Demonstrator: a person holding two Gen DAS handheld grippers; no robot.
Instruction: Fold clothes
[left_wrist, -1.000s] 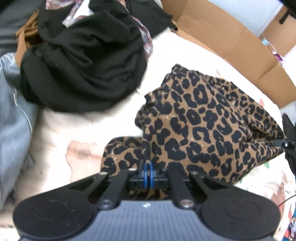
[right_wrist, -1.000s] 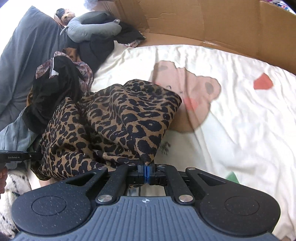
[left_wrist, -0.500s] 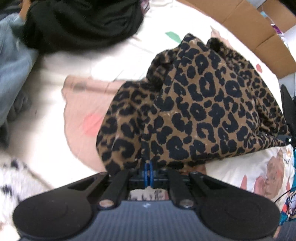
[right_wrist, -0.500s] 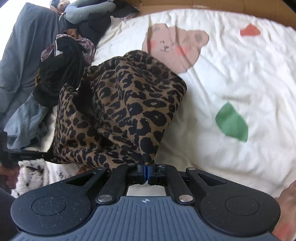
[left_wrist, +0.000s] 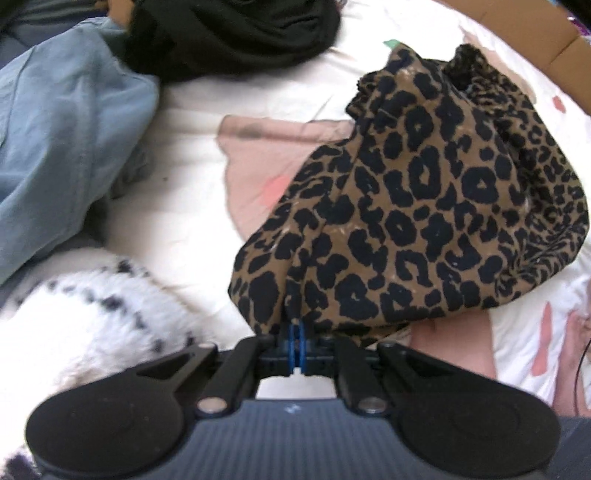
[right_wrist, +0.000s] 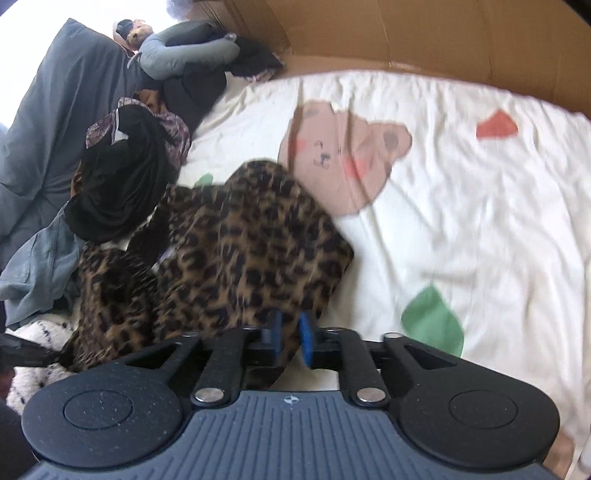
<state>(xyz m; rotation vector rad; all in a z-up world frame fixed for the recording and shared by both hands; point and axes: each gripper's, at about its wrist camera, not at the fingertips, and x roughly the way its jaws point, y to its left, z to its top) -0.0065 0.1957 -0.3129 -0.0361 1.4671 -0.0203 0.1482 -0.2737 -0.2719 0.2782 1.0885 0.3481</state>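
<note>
On the bear-print sheet (right_wrist: 461, 206), bunched leopard-print garment (left_wrist: 424, 206), left claw (left_wrist: 296, 341) pinching its edge, right claw (right_wrist: 290, 334) opening.

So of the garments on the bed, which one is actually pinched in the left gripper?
The leopard-print garment: its edge is clamped in the left gripper. The black garment, blue denim and spotted white fleece lie apart, untouched.

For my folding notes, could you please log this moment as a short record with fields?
Garment: leopard-print brown and black fabric garment, bunched on the cream bear-print sheet
Left gripper: shut on the garment's edge
Right gripper: jaws opening, fabric between the blue pads
Nearby: black garment, light blue denim, cardboard wall
</note>
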